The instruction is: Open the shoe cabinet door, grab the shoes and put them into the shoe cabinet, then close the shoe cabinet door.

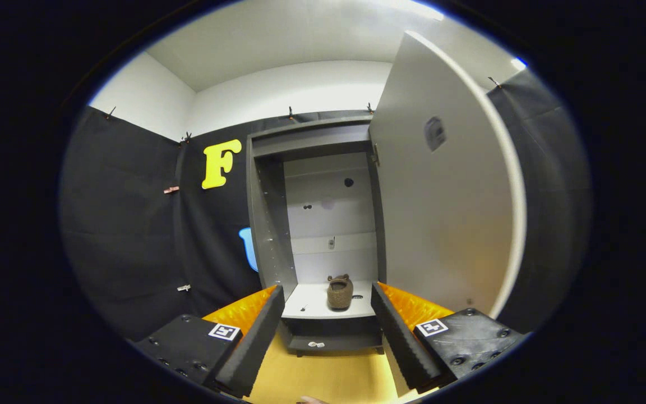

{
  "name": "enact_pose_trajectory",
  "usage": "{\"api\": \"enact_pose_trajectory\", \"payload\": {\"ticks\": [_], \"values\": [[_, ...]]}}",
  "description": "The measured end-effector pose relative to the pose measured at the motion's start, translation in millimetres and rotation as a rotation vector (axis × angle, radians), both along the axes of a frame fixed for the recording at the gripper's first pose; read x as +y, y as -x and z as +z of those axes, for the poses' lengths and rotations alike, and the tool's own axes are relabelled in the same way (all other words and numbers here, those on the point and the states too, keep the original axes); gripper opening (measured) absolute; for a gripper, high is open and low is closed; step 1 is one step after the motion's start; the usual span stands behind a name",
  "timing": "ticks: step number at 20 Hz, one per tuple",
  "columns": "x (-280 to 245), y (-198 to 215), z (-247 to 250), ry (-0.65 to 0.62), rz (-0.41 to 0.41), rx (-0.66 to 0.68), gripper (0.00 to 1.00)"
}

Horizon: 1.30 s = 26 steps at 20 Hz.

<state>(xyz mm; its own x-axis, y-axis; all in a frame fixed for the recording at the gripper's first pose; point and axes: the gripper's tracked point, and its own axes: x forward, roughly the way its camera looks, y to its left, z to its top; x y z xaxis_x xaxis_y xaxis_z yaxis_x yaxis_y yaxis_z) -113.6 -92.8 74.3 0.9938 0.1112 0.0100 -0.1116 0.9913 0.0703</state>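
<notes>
The cabinet (pixel 312 213) stands open ahead, its door (pixel 441 191) swung wide to the right. A single brown shoe (pixel 340 292) sits upright on the pale bottom shelf (pixel 312 306), toward the middle. The gripper (pixel 327 336) hangs in front of the cabinet with its fingers spread apart and nothing between them; the shoe lies well beyond the tips. Wooden floor (pixel 323 376) shows below.

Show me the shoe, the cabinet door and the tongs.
shoe (pixel 340 293): gripper view, middle of its upper.
cabinet door (pixel 441 224): gripper view, inner face, swung open.
tongs (pixel 327 306): gripper view, open gap between the fingertips.
</notes>
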Motion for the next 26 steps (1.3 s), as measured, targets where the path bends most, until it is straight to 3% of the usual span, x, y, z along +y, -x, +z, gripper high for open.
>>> {"api": "enact_pose_trajectory", "payload": {"ticks": [6,10,13,18,26], "values": [[-87.0,72.0,8.1,-0.007,-0.059,-0.005,0.98],[-139.0,84.7,2.3,0.005,-0.119,0.014,0.98],[-165.3,81.5,-2.6,-0.013,-0.136,0.022,0.98],[-189.7,53.4,-20.4,-0.055,-0.081,0.064,0.98],[-190.8,10.4,-42.1,-0.059,-0.031,0.129,0.98]]}}
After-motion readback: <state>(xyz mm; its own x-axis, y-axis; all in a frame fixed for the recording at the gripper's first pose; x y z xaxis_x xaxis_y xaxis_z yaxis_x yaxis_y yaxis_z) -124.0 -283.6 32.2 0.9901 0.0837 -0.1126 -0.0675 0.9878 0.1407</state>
